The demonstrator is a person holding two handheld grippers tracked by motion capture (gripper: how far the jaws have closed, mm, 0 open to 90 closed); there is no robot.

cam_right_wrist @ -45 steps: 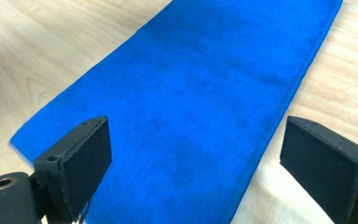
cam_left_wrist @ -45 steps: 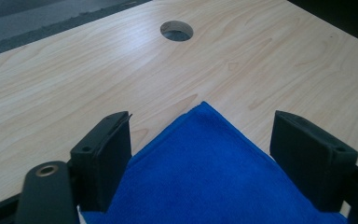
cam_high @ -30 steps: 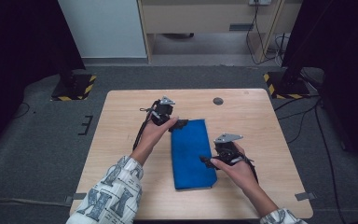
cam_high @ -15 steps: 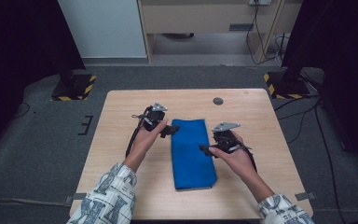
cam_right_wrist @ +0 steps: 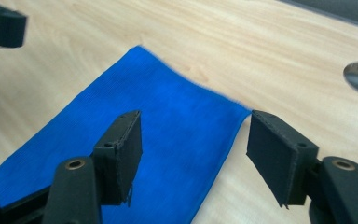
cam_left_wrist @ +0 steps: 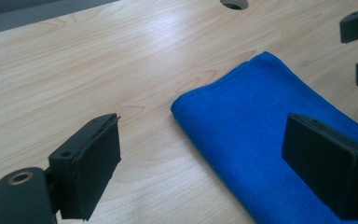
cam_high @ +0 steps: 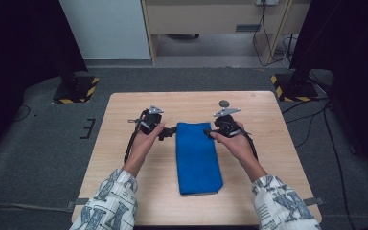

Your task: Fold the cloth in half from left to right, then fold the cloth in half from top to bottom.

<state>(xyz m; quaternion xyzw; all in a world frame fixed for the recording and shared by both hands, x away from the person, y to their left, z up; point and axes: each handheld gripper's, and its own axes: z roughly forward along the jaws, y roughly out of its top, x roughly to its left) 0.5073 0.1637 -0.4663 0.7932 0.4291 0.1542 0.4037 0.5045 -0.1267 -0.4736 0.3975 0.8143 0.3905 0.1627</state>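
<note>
A folded blue cloth (cam_high: 197, 158) lies flat in the middle of the wooden table (cam_high: 124, 167), its long side running away from me. My left gripper (cam_high: 170, 132) is low at the cloth's far left corner (cam_left_wrist: 261, 116), open (cam_left_wrist: 205, 140), with the corner and bare wood between its jaws. My right gripper (cam_high: 210, 132) is at the far right corner. Its jaws (cam_right_wrist: 196, 135) have just been closing but still stand apart, straddling the cloth's (cam_right_wrist: 144, 116) right edge without pressing on it.
A round hole (cam_high: 224, 103) sits in the tabletop just beyond the right gripper. Cables trail from both grippers along my forearms. Bare wood surrounds the cloth on all sides. Dark floor and stands lie past the table edges.
My right hand has moved away from me along the cloth's right edge to its far right corner. My left hand has shifted slightly left off the cloth's far corner. The cloth has stayed put.
</note>
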